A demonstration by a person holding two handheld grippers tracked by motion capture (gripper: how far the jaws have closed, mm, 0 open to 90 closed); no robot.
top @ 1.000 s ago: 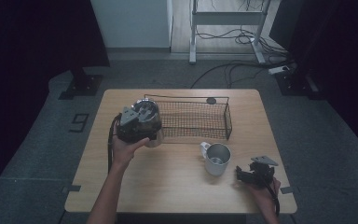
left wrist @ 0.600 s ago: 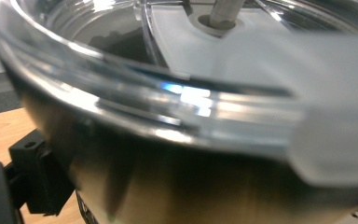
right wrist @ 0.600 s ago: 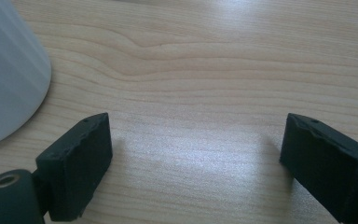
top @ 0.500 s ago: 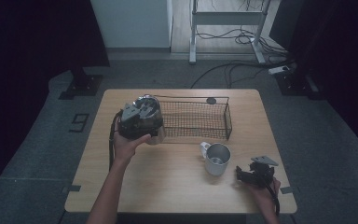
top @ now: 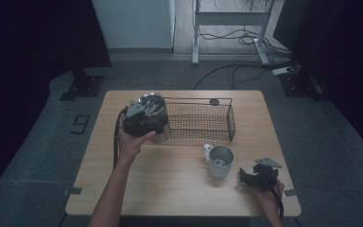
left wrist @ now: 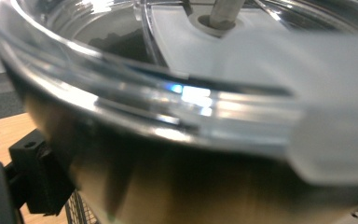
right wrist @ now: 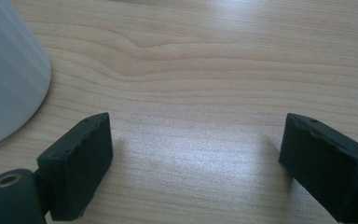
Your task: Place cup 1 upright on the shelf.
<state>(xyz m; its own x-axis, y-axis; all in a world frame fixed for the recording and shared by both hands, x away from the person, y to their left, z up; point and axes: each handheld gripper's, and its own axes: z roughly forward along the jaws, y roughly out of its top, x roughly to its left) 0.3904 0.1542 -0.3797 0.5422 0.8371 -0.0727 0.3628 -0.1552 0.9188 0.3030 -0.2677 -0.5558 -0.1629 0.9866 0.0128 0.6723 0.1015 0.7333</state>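
Left claw [top: 153, 124] is raised over the left end of the wire basket [top: 203, 124], pinching a steel tumbler [top: 157, 109] with a clear plastic lid [left wrist: 177, 88]. In the left gripper view the tumbler's rim and lid sit right against the camera, with 1 black jaw at the lower left beside the steel wall. A straw or stem pokes through the lid's hole.

Right claw [top: 246, 176] rests low at the table's [top: 170, 189] near right corner, jaws spread and nothing between them, bare wood showing in the gap. The jaws have just been closing a little. A metal mug [top: 219, 160] stands just beside it, apart from the jaws; its pale wall shows at the left edge of the right gripper view.

Handling judgement: the tumbler is stiff and probably moderately heavy for 1 claw. Polished steel looks slippery, so a grip across the body below the lid seems safer than on the lid, which may pop off. Tilting risks the tumbler sliding out. The basket's thin wire rim could catch the tumbler's base on the way down.
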